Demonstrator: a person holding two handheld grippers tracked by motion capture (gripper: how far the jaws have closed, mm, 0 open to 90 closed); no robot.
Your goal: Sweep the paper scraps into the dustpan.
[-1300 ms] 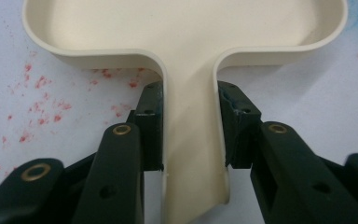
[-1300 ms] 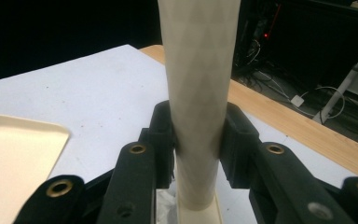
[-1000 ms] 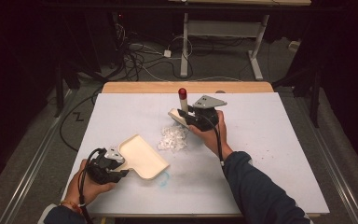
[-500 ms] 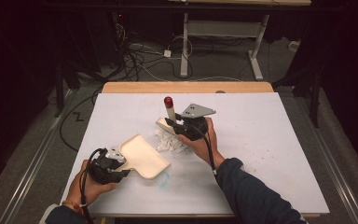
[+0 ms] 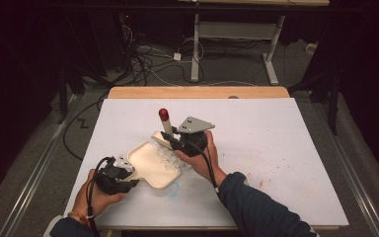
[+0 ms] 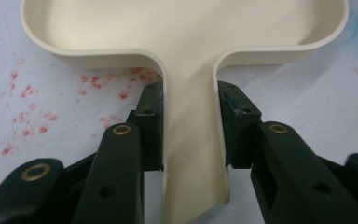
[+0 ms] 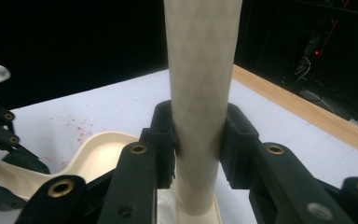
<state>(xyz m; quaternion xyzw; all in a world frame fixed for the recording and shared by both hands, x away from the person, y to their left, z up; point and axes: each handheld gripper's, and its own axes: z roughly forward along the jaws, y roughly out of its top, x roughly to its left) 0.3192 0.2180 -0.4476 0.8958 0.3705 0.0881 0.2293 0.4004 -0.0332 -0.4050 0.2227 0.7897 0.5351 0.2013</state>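
Dustpan (image 5: 154, 165), cream plastic, lies flat on the white table (image 5: 286, 148), near its front left quarter, with the open mouth turned toward the brush. Its short handle (image 6: 193, 140) runs back into the left gripper (image 5: 121, 174), whose jaws are closed on it: in the left gripper view the two black pads press both side walls of the handle just below where it widens into the pan. Red specks mark the table surface left of the pan in that view; a faint blue smear shows at the pan's far right corner.

Brush (image 5: 167, 129), cream with a red cap (image 5: 164, 114) at the top of its handle, stands tilted at the far edge of the dustpan, its head low against the pan's rim. Right gripper (image 5: 185, 143) clamps the handle; in the right gripper view the handle (image 7: 200, 93) rises as a pale column between the pads, which bear on it from both sides with no gap. Grey plate (image 5: 195, 124) sits on top of this gripper.

Pale translucent scraps (image 5: 170, 157) lie over the pan's mouth, just beside the brush head; whether they rest inside the pan or partly on the table I cannot tell.
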